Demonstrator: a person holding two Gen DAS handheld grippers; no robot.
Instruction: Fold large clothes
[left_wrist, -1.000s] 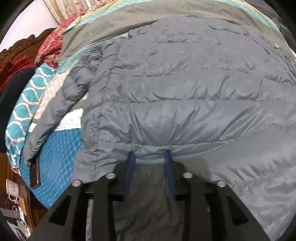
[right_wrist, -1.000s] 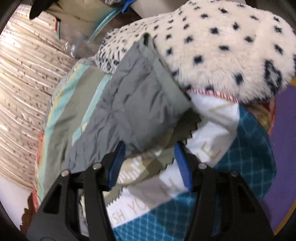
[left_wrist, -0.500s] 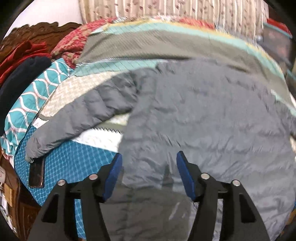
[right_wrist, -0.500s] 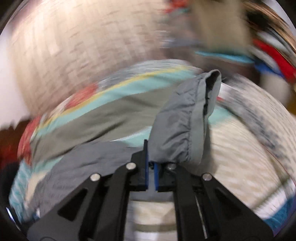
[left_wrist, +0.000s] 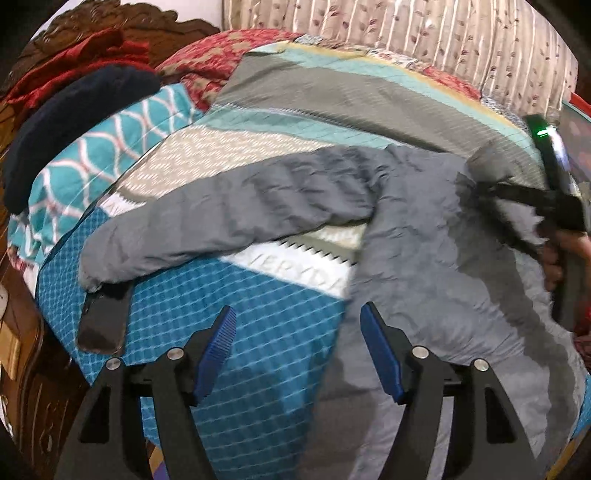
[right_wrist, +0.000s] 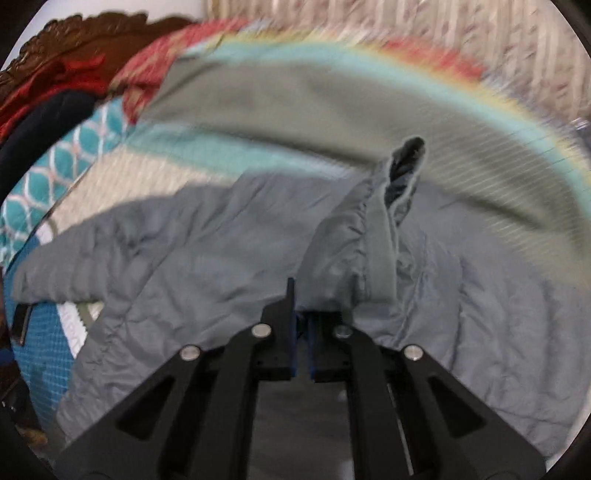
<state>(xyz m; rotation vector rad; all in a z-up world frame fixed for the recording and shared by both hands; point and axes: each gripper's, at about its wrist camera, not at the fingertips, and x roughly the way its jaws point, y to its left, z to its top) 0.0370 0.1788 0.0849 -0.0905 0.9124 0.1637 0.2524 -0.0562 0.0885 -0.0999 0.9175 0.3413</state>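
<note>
The left gripper (left_wrist: 297, 345) hangs with its two blue-padded fingers (left_wrist: 218, 347) spread wide, holding nothing — between them show the teal checked bedspread (left_wrist: 229, 306) and the near edge of the grey puffer jacket (left_wrist: 424, 236). The right gripper (right_wrist: 303, 325) has its fingers drawn almost together, pinched on one sleeve cuff (right_wrist: 369, 236) of the jacket; the cuff stands up from the fingers, its dark opening (right_wrist: 408, 155) at the top. In the left wrist view the same gripper shows at the far right edge, a hand (left_wrist: 565, 254) around its handle.

There is one jacket, spread across the bed, its body lying flat on the bedspread. Two sleeves can be counted: the one lifted in the right gripper, and the other sleeve (left_wrist: 207, 229) stretched out flat toward the left side of the bed. The end of that flat sleeve lies over the top of a single dark phone (left_wrist: 101, 321) near the bed's edge. Behind, a carved wooden headboard (left_wrist: 110, 22) and one heap of red and navy cloth (left_wrist: 74, 88) — a patterned curtain (left_wrist: 424, 33) runs along the back.
</note>
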